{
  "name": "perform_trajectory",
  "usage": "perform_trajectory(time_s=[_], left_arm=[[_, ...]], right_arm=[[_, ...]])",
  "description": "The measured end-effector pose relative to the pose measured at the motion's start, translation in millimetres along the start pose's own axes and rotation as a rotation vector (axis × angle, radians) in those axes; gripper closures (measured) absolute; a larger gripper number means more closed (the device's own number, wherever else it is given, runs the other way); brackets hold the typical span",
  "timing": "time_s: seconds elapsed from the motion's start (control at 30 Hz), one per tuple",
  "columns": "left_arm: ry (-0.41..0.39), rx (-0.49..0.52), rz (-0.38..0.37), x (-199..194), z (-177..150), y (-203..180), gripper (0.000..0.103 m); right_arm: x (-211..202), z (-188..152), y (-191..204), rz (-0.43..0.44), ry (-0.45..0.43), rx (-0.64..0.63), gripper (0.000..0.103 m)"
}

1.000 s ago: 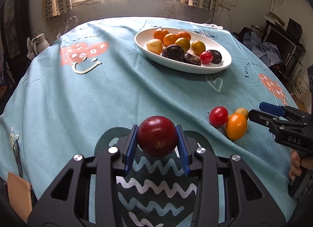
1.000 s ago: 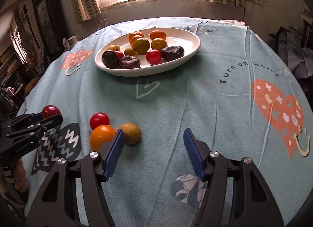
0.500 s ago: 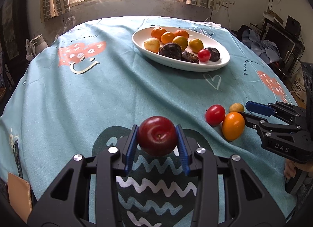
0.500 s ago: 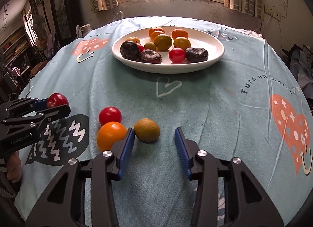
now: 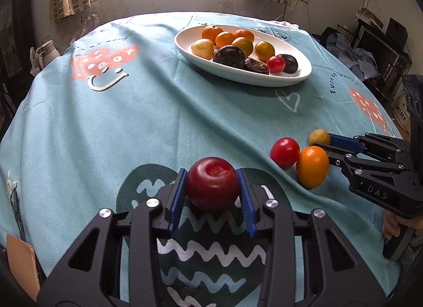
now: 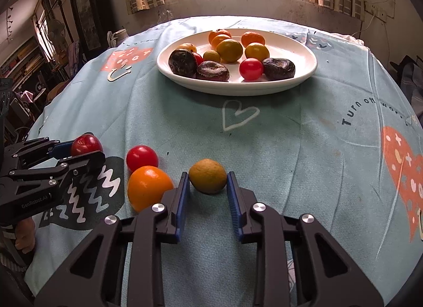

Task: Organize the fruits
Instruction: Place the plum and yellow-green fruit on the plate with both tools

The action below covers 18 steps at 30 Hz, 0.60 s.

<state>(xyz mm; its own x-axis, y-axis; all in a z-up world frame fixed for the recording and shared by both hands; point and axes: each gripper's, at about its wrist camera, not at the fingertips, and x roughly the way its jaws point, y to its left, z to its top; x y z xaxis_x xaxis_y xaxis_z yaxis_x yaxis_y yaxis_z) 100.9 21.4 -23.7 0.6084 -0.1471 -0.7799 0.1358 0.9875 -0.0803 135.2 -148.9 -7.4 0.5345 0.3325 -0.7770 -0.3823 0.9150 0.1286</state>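
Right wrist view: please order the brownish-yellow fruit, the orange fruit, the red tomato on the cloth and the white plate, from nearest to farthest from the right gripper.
1. Brownish-yellow fruit, between the right gripper pads.
2. Orange fruit, just left of the left pad.
3. Red tomato, behind the orange fruit, further left.
4. White plate, far across the cloth.

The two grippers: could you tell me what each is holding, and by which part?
Left gripper clamps the dark red fruit by its sides. Right gripper pinches the small brownish-yellow fruit by its sides.
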Motion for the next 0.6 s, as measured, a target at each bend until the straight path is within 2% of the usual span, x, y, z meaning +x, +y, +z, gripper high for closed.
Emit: perform_trajectory(time_s=[0.23, 0.4, 0.5, 0.6], left_arm=[[-0.012, -0.018, -0.005, -3, 1, 4, 0.064], [-0.064, 0.000, -0.014, -15, 3, -3, 0.064], [-0.099, 0.041, 0.000, -23, 17, -14, 0.064], [-0.130, 0.051, 0.003, -30, 48, -20, 0.064]], right_arm=[[-8, -2, -4, 0.011, -0.030, 0.015, 0.075], [-31, -1, -17, 0.011, -0.115, 0.079, 0.075], [-53, 6, -31, 0.024, -0.195, 0.144, 0.074], [-74, 23, -46, 0.046, -0.261, 0.206, 0.074]])
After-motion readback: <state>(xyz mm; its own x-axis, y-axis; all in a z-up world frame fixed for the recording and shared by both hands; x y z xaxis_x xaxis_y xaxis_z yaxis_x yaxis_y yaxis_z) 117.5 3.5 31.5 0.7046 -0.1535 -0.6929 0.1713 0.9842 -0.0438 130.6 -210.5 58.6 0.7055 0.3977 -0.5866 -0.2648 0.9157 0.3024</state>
